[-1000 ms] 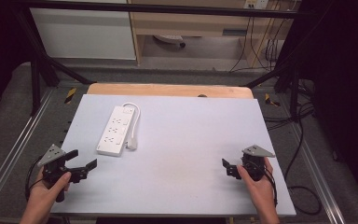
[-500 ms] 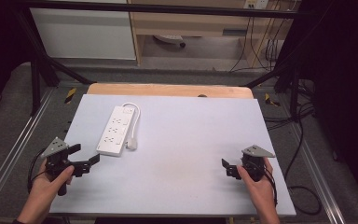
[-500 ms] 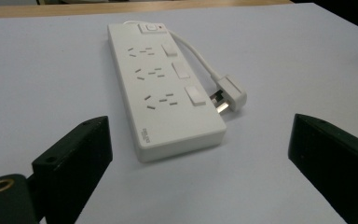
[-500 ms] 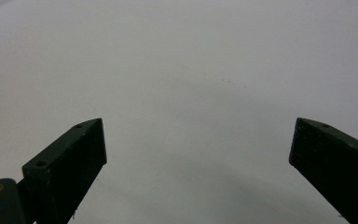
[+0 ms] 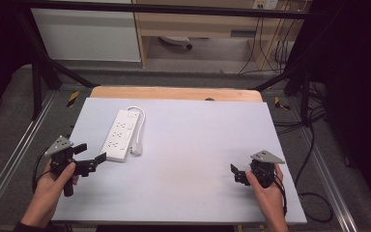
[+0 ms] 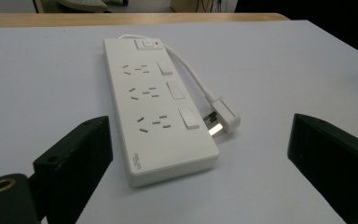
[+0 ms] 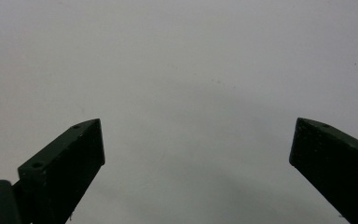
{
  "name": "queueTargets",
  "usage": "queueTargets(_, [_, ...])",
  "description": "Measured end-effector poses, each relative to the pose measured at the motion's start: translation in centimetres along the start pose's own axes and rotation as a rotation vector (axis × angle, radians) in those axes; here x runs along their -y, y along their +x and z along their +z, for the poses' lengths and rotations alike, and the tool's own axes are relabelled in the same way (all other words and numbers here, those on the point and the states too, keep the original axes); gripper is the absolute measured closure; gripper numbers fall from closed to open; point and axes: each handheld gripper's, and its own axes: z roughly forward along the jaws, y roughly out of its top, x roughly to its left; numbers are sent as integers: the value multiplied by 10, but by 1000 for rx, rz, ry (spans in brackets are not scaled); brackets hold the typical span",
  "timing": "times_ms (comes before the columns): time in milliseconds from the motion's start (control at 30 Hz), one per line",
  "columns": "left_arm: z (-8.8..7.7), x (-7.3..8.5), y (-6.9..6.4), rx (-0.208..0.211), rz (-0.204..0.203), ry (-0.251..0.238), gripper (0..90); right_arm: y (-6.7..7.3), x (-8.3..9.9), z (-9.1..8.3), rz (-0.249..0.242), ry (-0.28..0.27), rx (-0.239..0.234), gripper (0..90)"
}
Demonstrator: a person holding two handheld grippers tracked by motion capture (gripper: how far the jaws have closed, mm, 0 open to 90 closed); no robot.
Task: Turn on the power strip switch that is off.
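Just ahead of the left gripper (image 5: 91, 155) lies the power strip (image 5: 120, 135), near but untouched. Its jaws stand spread wide. Well apart, the right gripper (image 5: 236, 174) is spread too.

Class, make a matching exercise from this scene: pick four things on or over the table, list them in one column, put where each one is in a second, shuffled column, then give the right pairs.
Things:
1. power strip
2. plug
3. left gripper
4. right gripper

Places:
A. over bare table near the front right
B. lying beside the strip's near end
C. flat on the table's left half
D. just short of the strip's near end, open toward it

Pairs: 1-C, 2-B, 3-D, 4-A
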Motion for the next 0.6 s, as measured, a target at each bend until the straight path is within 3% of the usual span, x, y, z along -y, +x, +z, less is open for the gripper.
queueTargets(600, [5,-15,-4,-1,11,-13,68,0,0,0,-3,-3,-27,31])
